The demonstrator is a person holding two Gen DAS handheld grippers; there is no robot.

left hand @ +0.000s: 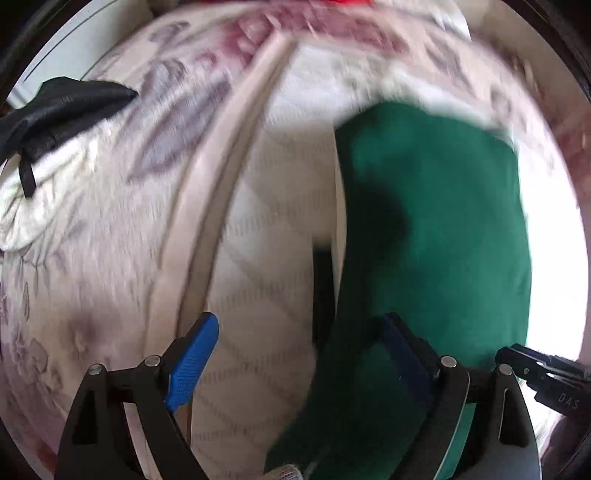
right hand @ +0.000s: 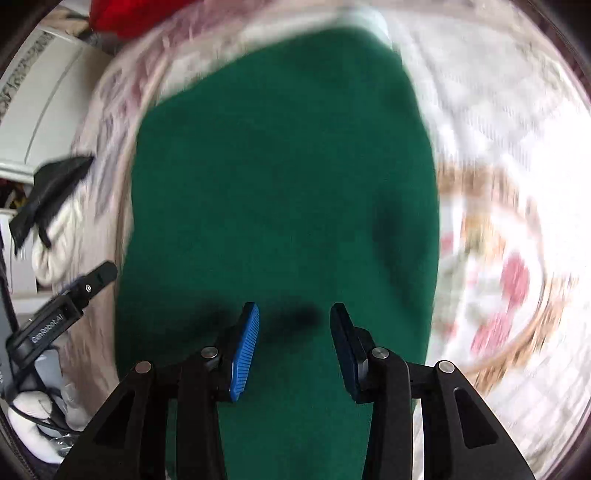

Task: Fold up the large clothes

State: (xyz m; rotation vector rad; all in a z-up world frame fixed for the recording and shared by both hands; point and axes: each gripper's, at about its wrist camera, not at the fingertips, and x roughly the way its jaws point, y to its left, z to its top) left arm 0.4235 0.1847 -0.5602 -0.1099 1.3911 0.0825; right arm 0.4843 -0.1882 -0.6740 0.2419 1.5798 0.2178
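A dark green garment (right hand: 280, 177) lies spread flat on a floral bed cover (right hand: 491, 155); both views are blurred by motion. My right gripper (right hand: 295, 350) hangs just above its near part. Its blue pads (right hand: 245, 350) stand apart with only the cloth's surface showing below the gap. In the left wrist view the green garment (left hand: 436, 229) fills the right side. My left gripper (left hand: 299, 354) is wide open over the garment's left edge, one finger over the white quilted cover (left hand: 258, 258), the other over green cloth. Nothing is pinched in either.
A black garment (left hand: 66, 107) lies on a cream knit one (left hand: 44, 195) at the bed's left edge. Something red (right hand: 140, 14) sits at the far end. White furniture (right hand: 37, 110) stands beside the bed. The right gripper's body (left hand: 543, 376) shows low right in the left wrist view.
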